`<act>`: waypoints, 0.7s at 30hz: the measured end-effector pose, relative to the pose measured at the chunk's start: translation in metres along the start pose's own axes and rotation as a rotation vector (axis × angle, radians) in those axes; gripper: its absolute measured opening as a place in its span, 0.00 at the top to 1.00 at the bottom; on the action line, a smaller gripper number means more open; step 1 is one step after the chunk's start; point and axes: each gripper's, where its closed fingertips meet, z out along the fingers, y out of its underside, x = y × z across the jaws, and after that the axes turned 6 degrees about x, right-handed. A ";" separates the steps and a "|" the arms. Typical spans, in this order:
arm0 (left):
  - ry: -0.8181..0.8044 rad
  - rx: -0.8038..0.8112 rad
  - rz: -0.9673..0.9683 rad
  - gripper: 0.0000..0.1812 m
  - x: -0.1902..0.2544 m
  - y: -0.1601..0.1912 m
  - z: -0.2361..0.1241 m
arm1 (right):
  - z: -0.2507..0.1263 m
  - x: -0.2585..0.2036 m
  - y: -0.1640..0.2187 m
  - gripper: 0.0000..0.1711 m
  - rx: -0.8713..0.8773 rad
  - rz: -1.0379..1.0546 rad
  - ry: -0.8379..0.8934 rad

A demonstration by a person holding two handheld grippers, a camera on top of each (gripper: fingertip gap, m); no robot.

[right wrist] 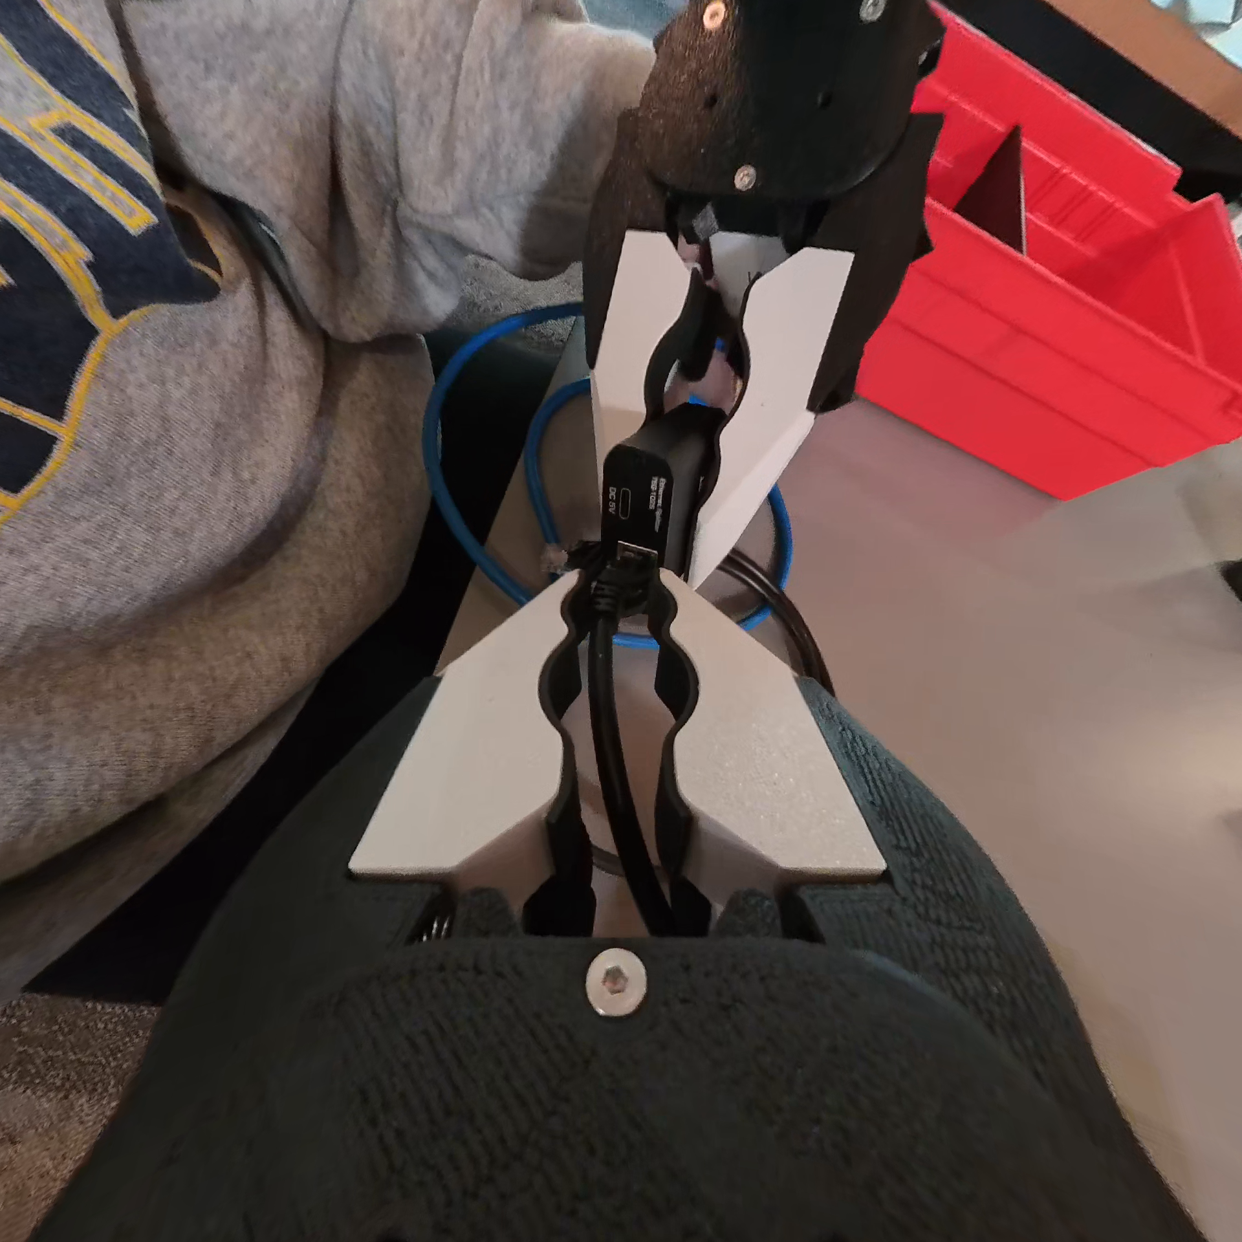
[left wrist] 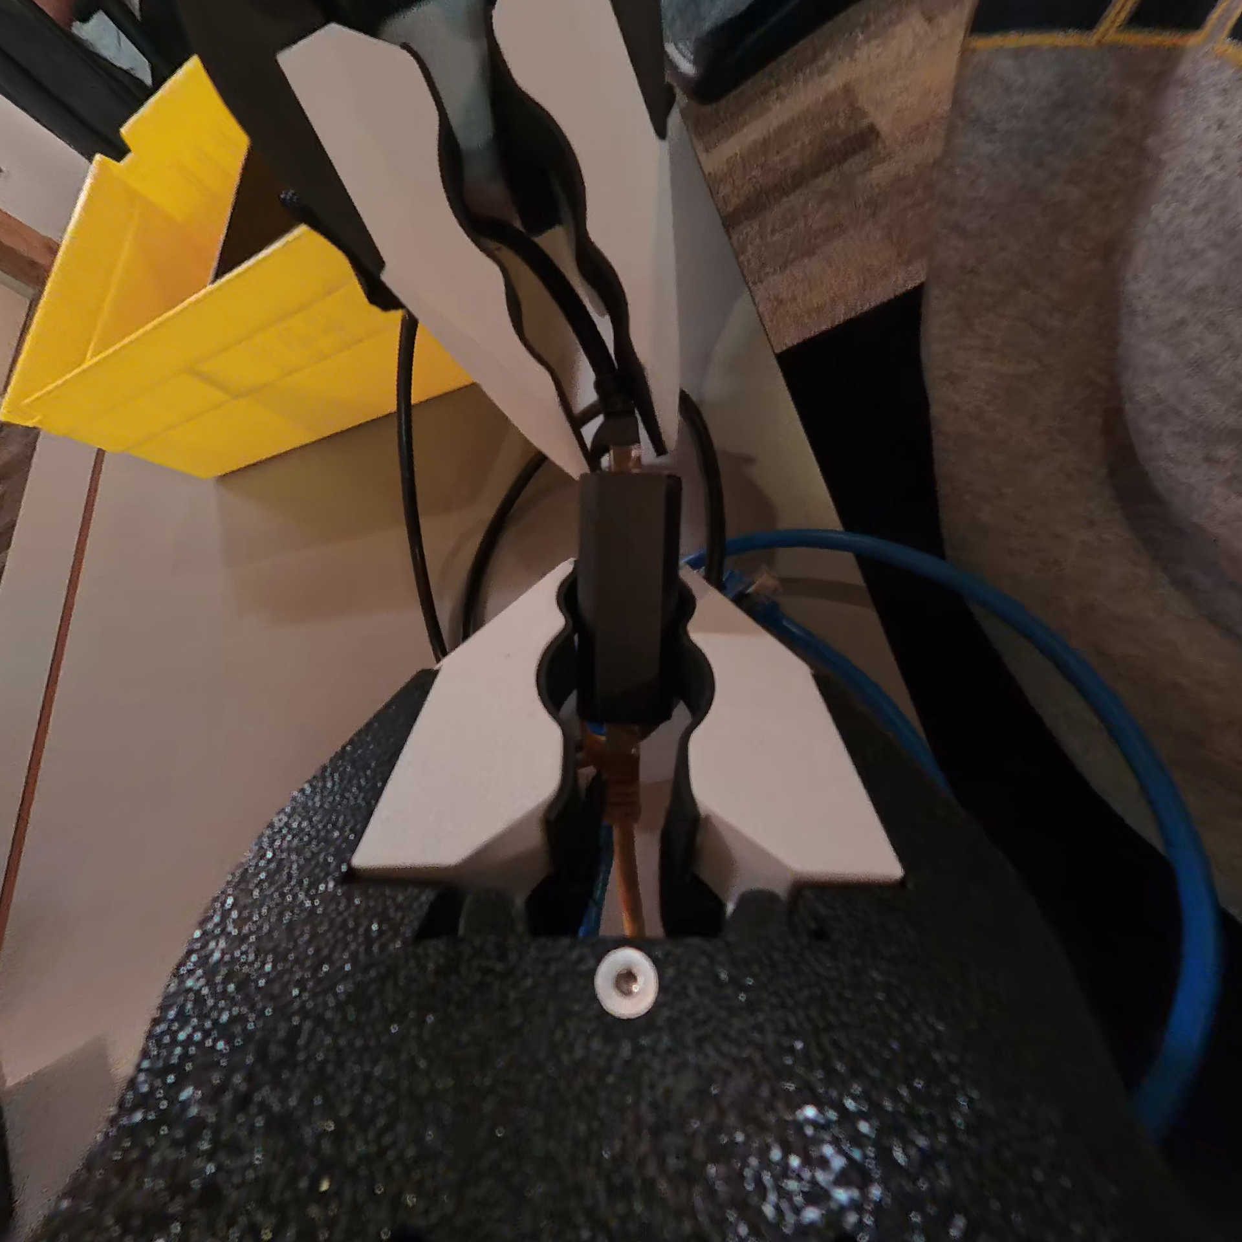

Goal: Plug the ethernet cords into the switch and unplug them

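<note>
Beige tabletop (left wrist: 201,672), switch (left wrist: 628,591) near its edge

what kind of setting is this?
Likely a workshop or lab bench: a pale table with a yellow bin and red bin, loose blue cable, and a seated person at its edge.

White print — switch (right wrist: 648,484) end.

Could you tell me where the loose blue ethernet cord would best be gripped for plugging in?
Probably just behind its clear plug, on the blue ethernet cord. That free end lies at the table edge, pointing toward the switch, so come from above, fingers across the cord.
</note>
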 end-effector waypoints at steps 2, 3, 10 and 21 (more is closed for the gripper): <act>-0.006 0.040 -0.020 0.88 -0.001 -0.005 -0.002 | -0.003 0.001 -0.005 0.92 0.024 0.004 0.002; -0.006 0.058 -0.032 0.88 -0.001 -0.009 -0.004 | -0.005 0.001 -0.008 0.92 0.038 0.008 0.001; 0.007 0.115 -0.084 0.88 0.001 -0.022 -0.011 | -0.011 0.002 -0.022 0.92 0.076 -0.004 0.014; 0.046 0.160 -0.116 0.88 0.008 -0.042 -0.021 | -0.020 -0.005 -0.043 0.93 0.150 -0.011 -0.003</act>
